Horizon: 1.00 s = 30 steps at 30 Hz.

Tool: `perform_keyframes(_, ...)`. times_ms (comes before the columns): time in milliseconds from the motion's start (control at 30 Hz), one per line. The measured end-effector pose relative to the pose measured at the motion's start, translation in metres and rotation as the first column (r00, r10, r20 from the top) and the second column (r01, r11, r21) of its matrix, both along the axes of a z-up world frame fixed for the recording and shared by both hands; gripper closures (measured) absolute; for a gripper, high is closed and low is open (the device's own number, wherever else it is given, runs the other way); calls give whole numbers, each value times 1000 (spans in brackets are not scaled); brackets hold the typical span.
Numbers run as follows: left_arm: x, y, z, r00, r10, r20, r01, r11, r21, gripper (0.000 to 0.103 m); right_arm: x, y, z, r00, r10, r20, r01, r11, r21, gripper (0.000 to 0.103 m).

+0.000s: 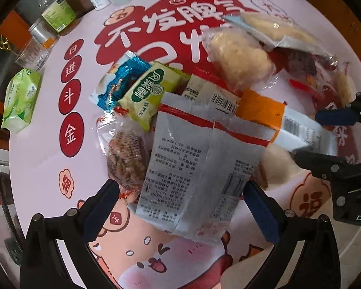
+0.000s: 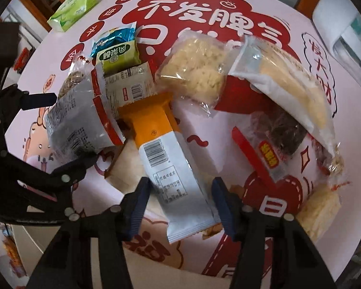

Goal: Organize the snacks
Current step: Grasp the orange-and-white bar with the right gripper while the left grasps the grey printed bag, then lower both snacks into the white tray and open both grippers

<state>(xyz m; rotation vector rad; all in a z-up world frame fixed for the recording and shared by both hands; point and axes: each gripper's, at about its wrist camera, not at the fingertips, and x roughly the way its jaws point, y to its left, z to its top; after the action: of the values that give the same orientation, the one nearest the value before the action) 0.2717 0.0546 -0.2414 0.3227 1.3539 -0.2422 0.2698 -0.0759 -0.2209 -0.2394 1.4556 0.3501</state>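
The left gripper (image 1: 180,207) stands wide open, its blue pads on either side of a grey-and-red printed packet (image 1: 192,168) that lies back-side up between them; neither pad touches it. The right gripper (image 2: 180,207) is likewise wide open and holds nothing, straddling the near end of a long orange-and-white packet (image 2: 170,163) whose orange end points away towards the heap.

To do this step well, I judge each gripper should come down low enough for the pads to meet the packet's flanks, then close gently on the sealed edge or the firmer middle, since thin foil crumples and slips. Lifting straight up would spare the neighbours, as both packets overlap others.

Beyond them lie a green packet (image 1: 146,91) and a blue one (image 1: 118,82), a clear bag of brown cake (image 1: 127,161) just beside the left pad, and clear bags of pale puffed snacks (image 2: 197,69) farther out on the printed tabletop (image 1: 48,144). A tissue pack (image 1: 20,101) sits well apart near the edge.
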Motion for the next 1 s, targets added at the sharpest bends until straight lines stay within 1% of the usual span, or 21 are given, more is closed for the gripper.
perform_keyframes(33,2,-1,-3,1000,0,-9,0,1000,5,1,0,1,0,1000,6,1,-6,1000,7,56)
perform_keyframes(167,5,-3,-13,1000,7,-28,-6,1000,20,1,-3,3,1,1000,18,12,-18,1000,14,60)
perform_keyframes(200,5,-3,-14,1000,6,-30,-6,1000,25,4,-3,6,2,1000,15,12,-16,1000,22,62)
perform_keyframes(233,5,-4,-15,1000,3,-31,-3,1000,23,10,-4,6,3,1000,11,13,-11,999,33,63)
perform_keyframes(267,4,-3,-15,999,4,-36,-3,1000,4,15,-5,6,5,1000,8,16,-9,999,40,63)
perform_keyframes(300,3,-1,-13,999,7,-50,-8,1000,-28,31,-7,5,6,1000,5,18,-6,999,48,64)
perform_keyframes(333,3,0,-11,998,15,-55,-17,999,-45,36,-8,3,10,1000,1,20,-2,998,55,64)
perform_keyframes(467,-2,-2,-6,1000,7,-30,-8,1000,-16,45,-15,0,22,999,-12,48,8,997,83,64)
perform_keyframes(500,-4,-3,-4,1000,4,-22,-4,1000,-6,50,-13,0,24,999,-14,52,10,996,87,64)
perform_keyframes(600,-8,-3,4,1000,2,-7,-2,1000,-3,54,-18,-3,35,997,-21,73,14,995,97,65)
perform_keyframes(667,-10,-1,11,1000,10,6,-10,1000,-10,54,-22,-4,42,996,-31,86,22,994,107,65)
perform_keyframes(1000,-28,5,68,992,32,119,-29,999,-25,55,-38,-17,83,980,-95,173,69,986,153,64)
